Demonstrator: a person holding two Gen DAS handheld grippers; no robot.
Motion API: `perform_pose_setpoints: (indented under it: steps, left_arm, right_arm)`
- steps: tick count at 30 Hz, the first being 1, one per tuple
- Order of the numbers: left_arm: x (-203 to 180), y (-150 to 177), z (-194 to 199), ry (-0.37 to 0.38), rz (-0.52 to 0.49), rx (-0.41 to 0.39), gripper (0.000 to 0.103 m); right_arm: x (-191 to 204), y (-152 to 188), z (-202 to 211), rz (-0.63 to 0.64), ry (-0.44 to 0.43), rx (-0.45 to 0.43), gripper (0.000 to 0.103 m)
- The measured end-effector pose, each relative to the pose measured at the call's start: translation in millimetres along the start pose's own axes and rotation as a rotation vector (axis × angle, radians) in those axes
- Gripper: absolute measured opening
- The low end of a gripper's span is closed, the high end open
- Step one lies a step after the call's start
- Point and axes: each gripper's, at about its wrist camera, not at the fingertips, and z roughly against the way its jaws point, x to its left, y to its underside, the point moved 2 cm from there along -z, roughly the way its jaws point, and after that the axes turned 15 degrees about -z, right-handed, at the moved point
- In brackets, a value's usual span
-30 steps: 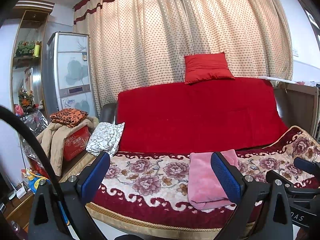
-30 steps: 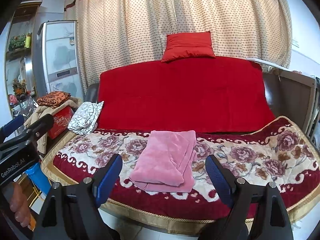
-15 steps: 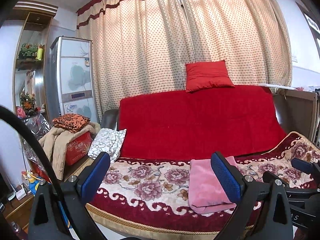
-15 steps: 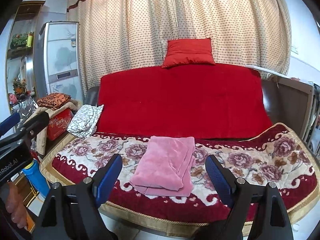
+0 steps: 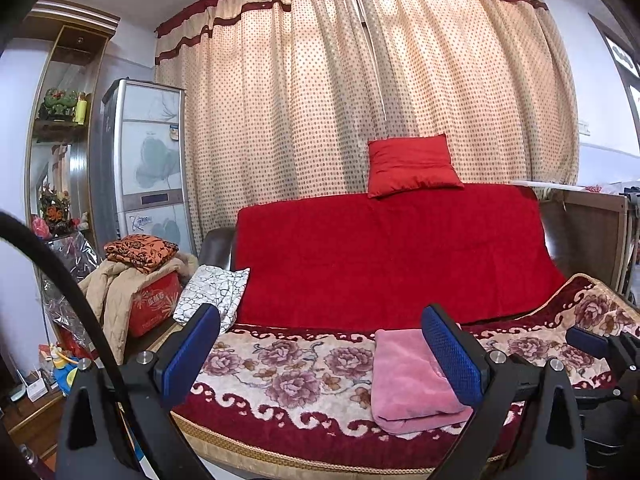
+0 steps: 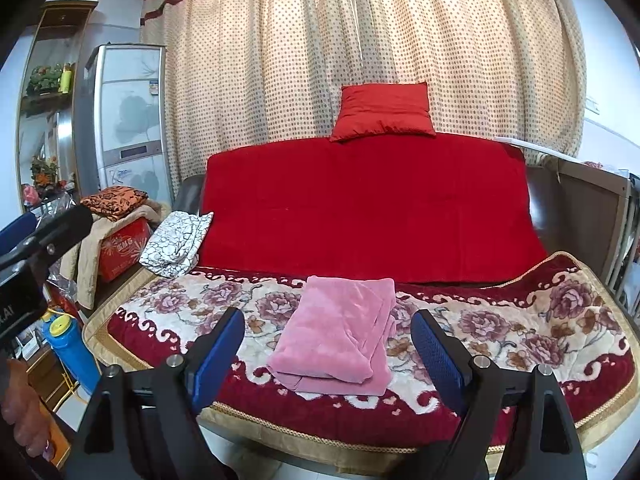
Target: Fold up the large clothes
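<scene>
Left wrist view: the left gripper (image 5: 320,350) hangs off the sofa's (image 5: 384,256) front edge, jaws spread and empty, the folded pink garment (image 5: 412,380) lying neatly on the seat

Right wrist view: the right gripper (image 6: 329,344) frames that garment (image 6: 336,340), spread wide, holding nothing, probably because folding looks finished

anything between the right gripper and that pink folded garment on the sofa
Nothing visible does. The right gripper is open and held short of the sofa's front edge, and the folded pink garment lies straight ahead on the floral blanket.
</scene>
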Motion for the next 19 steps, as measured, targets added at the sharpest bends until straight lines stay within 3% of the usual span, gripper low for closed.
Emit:
perform_pose_setpoints:
  steps: [19]
  left_arm:
    - [-14.4,-2.1,-27.9,0.038,-0.009,0.011,0.101]
  right_arm:
    - [-1.9,-7.8,-25.5,-0.009,0.015,0.005,0.088]
